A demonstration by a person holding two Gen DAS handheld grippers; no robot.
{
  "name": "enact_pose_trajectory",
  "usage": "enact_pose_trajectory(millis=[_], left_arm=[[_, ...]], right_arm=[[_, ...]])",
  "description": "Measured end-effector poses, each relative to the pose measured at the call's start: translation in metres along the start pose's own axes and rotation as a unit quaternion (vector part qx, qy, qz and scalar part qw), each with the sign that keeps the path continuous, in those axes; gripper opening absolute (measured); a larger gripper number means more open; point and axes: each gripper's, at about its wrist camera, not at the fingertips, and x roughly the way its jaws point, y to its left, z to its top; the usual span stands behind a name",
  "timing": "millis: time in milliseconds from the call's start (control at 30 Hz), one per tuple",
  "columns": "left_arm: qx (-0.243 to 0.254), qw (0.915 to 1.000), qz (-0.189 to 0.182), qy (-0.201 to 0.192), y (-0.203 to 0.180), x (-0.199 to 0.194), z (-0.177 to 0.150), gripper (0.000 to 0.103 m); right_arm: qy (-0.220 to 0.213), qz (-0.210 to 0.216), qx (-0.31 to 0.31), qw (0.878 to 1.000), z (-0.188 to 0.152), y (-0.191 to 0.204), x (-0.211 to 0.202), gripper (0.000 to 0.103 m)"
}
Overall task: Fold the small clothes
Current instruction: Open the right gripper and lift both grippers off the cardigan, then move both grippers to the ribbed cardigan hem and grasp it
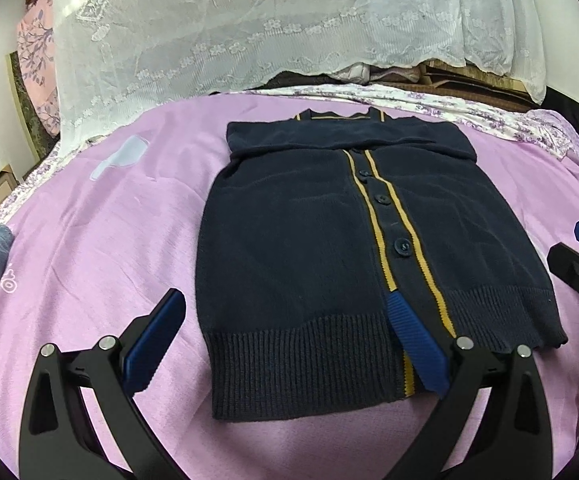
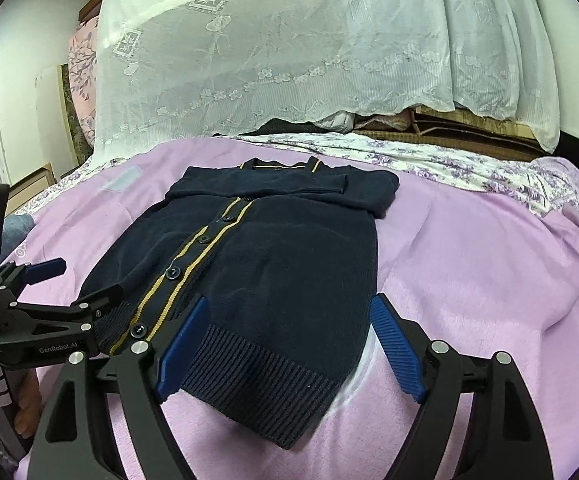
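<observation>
While the navy cardigan [image 1: 321, 240] lies flat in the middle of the bed [image 1: 109, 220], sleeves already folded across its chest, I keep both the left hand-held gripper [image 1: 285, 336] and the right hand-held gripper [image 2: 289, 344] spread, empty, at its hem; the body fold remains.

Left wrist view: low over bed [image 1: 89, 220], looks forward and down past own claw [image 1: 285, 332], near cardigan [image 1: 297, 220] hem. Right wrist view: same slant, close to hem's right corner, left claw [image 2: 85, 284] at its left edge. Both share cardigan [image 2: 273, 248], lace curtain [image 2: 289, 40].
</observation>
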Motion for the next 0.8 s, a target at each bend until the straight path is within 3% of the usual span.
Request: enact_pose_trajectory(millis=[167, 300, 400, 467, 567, 667, 800], left_arm=[[-0.023, 0.9988, -0.038, 0.018, 0.009, 0.007, 0.001, 0.099], [-0.060, 0.9921, -0.105, 0.035, 0.025, 0.012, 0.002, 0.099], [-0.117, 0.9751, -0.180, 0.055, 0.052, 0.021, 0.002, 0.099], [-0.178, 0.9505, -0.244, 0.073, 0.076, 0.032, -0.001, 0.099], [-0.232, 0.9239, -0.293, 0.082, 0.098, 0.042, -0.005, 0.098], [-0.243, 0.9152, -0.310, 0.084, 0.101, 0.044, -0.006, 0.098], [-0.227, 0.9205, -0.306, 0.087, 0.094, 0.044, -0.004, 0.098]], right_arm=[[0.004, 0.000, 0.014, 1.000, -0.001, -0.005, 0.002, 0.085], [0.007, -0.002, 0.022, 1.000, -0.002, -0.008, 0.002, 0.085], [0.011, 0.001, 0.041, 0.999, -0.002, -0.017, 0.002, 0.085], [0.022, 0.007, 0.066, 0.998, -0.004, -0.028, 0.005, 0.085], [0.045, 0.019, 0.107, 0.993, -0.008, -0.044, 0.012, 0.085], [0.067, 0.037, 0.144, 0.987, -0.012, -0.057, 0.020, 0.085], [0.085, 0.056, 0.177, 0.979, -0.016, -0.067, 0.027, 0.084]])
